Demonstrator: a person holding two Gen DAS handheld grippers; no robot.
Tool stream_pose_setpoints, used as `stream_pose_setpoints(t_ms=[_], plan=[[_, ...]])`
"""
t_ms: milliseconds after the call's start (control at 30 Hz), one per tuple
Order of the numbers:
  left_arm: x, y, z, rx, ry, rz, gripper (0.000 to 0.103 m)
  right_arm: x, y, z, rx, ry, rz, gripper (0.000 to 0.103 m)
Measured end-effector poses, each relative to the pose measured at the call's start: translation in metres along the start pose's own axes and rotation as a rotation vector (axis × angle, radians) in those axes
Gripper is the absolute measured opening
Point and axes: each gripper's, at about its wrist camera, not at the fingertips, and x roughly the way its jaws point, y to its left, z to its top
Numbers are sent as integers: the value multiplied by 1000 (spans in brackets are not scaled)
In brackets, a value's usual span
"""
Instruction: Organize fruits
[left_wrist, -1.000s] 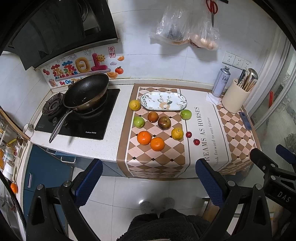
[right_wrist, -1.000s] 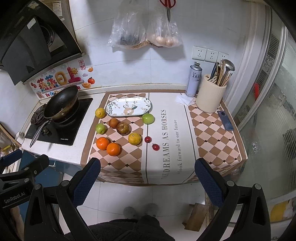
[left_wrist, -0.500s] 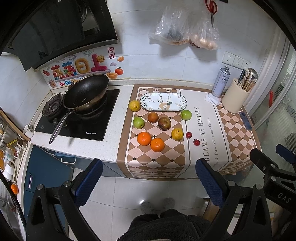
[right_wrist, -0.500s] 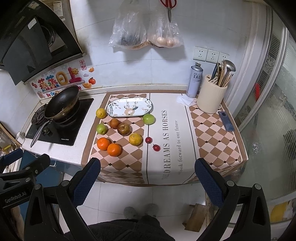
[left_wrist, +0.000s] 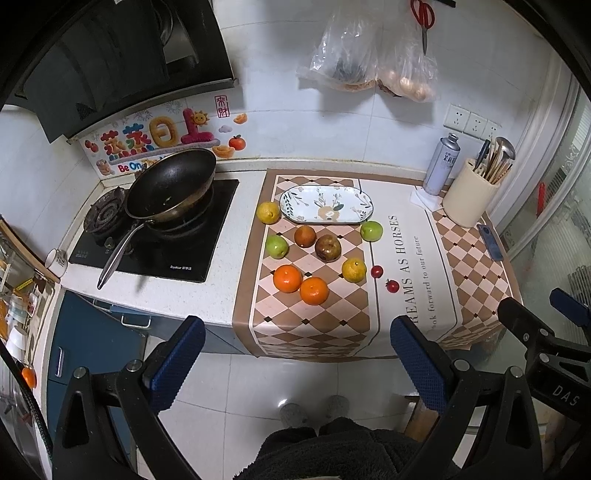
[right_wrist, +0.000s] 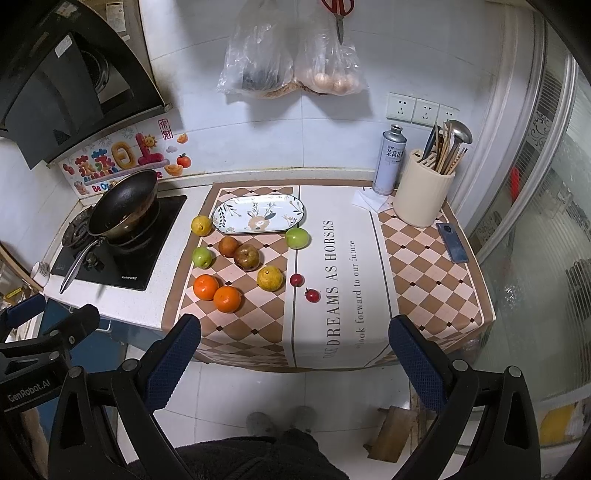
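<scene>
**Occluded, Cropped and Unresolvable Regions**

The left gripper (left_wrist: 297, 356) and right gripper (right_wrist: 295, 354) are cut off by the lower frame edge; only the finger sections ahead of each camera show. The tablecloth (right_wrist: 332, 280) lettering is clipped: the left finger pad (right_wrist: 173, 360) of the right gripper hides the first characters. Contents of the plastic bags (right_wrist: 291, 59) far ahead are blurred by film. The spray can (right_wrist: 389, 158) label is too small to read. The scissors (left_wrist: 421, 16) handles exit the top edge.

fruits (right_wrist: 236, 271) beside plate (right_wrist: 291, 220), fingers (right_wrist: 173, 363) spread
</scene>
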Motion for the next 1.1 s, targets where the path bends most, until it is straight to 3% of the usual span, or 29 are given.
stream_pose_setpoints(t_ms=[867, 1100], plan=[[14, 5, 1, -32, 10, -2, 102, 16, -3, 12, 2, -4, 19, 103], [44, 9, 18, -82, -97, 95, 102, 61, -24, 25, 69, -25, 98, 103]])
